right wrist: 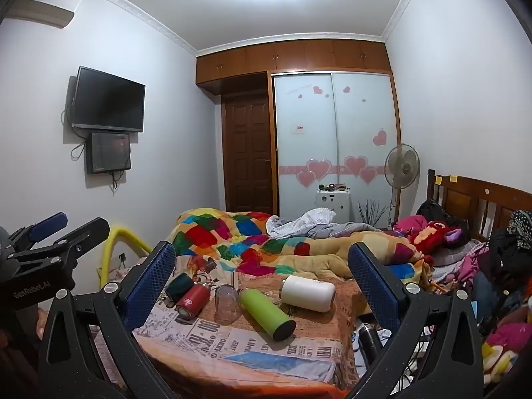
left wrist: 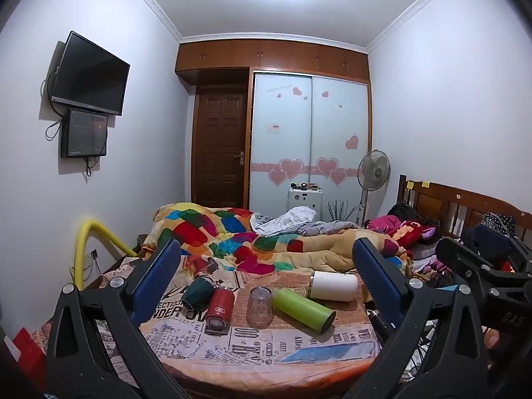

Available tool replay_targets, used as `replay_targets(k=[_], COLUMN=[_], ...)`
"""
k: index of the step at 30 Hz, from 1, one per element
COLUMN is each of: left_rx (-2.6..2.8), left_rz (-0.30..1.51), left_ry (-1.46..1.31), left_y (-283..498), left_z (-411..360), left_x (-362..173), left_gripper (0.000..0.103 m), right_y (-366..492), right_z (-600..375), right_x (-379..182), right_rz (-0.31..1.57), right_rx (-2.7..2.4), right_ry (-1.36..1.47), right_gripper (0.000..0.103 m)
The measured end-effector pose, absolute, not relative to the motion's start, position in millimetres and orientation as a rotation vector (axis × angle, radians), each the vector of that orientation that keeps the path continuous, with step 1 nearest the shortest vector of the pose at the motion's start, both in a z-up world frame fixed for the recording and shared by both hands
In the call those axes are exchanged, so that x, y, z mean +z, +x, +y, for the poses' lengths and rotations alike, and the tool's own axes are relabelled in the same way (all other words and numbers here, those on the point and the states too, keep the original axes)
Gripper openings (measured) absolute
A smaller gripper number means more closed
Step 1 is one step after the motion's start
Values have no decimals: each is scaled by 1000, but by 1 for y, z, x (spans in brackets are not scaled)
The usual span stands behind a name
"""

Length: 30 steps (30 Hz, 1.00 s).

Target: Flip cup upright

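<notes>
Both claws spread wide, holding nothing: left claw (left wrist: pixel 266 266) and right claw (right wrist: pixel 262 262) hover above the bed (left wrist: pixel 252 359), well short of the cups.

Glass cup (left wrist: pixel 260 306) stands upside down, base up, ahead of the left claw and roughly centered between its fingers; in the right wrist view it sits ahead and a bit left of center (right wrist: pixel 227 303). Clear, empty. Probably light, rigid, slick and breakable, and the soft bedding gives poor footing. Best hold likely across the side wall around mid-height, gentle squeeze.

Others lie on their sides, none seen to hold anything:
- green bottle (left wrist: pixel 303 309) touching the glass on its right
- red flask (left wrist: pixel 218 309) just left of it
- dark green cup (left wrist: pixel 197 292) further left
- white bottle (left wrist: pixel 332 286) beyond, to the right

A black flask (right wrist: pixel 368 337) sits off the bed edge, by the right finger.
</notes>
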<state>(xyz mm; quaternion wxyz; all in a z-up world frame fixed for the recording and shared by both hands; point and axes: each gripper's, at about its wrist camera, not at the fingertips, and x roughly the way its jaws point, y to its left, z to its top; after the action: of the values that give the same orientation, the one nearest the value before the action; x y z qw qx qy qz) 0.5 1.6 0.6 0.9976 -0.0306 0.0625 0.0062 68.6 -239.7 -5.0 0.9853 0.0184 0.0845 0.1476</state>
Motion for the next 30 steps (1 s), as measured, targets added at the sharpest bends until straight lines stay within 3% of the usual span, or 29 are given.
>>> replay_targets(k=[30], left_rx=[23], left_rz=[101], left_ry=[-49], left_y=[-2], left_z=[-1], left_x=[0], left_gripper=[103], right_y=[68], right_z=[-237], right_x=[0], right_rz=[170], right_rx=[302], right_ry=[39], right_gripper=[103])
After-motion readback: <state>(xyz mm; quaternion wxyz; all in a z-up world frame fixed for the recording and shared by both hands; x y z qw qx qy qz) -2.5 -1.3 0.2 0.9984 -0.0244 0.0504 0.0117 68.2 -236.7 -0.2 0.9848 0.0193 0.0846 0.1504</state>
